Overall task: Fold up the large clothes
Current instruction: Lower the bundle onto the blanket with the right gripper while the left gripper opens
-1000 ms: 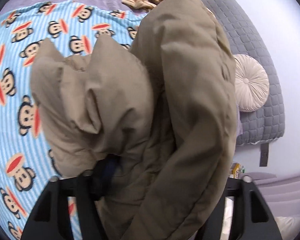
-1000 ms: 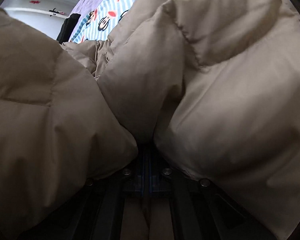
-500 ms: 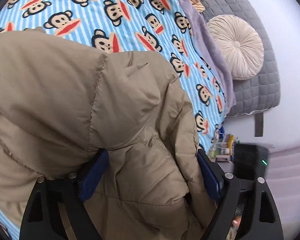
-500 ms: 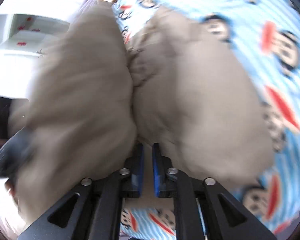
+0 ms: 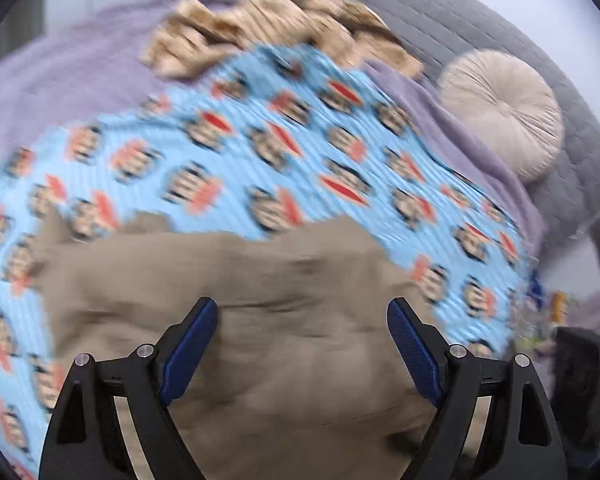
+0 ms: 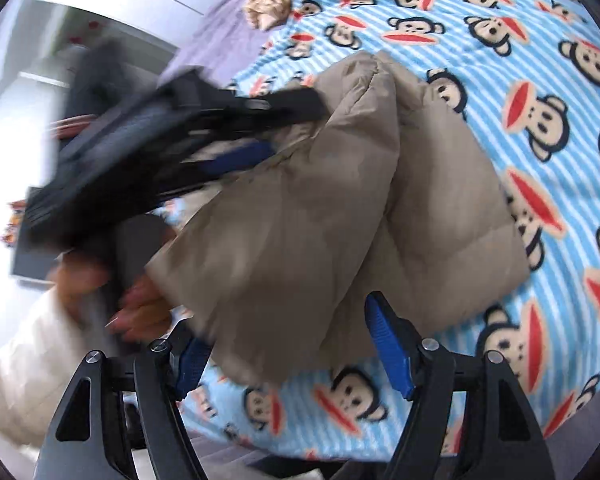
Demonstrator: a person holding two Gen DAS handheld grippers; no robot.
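A tan puffy jacket (image 6: pixel 340 216) lies bunched on the blue monkey-print blanket (image 6: pixel 520 60). It also shows, blurred, in the left wrist view (image 5: pixel 260 340). My left gripper (image 5: pixel 302 344) is open just above the jacket, with nothing between its blue pads. It also shows in the right wrist view (image 6: pixel 284 128), at the jacket's far left edge. My right gripper (image 6: pixel 296 344) is open at the jacket's near edge; cloth lies loosely between its fingers.
A striped tan garment (image 5: pixel 276 24) lies at the back of the bed on a lilac cover (image 5: pixel 68 76). A round cream cushion (image 5: pixel 500 112) leans on the grey quilted headboard (image 5: pixel 460 12). A black device (image 5: pixel 580 384) stands at the right.
Both grippers have opened and let go of the jacket, which has dropped onto the blanket. The left gripper is moving; its view is blurred.
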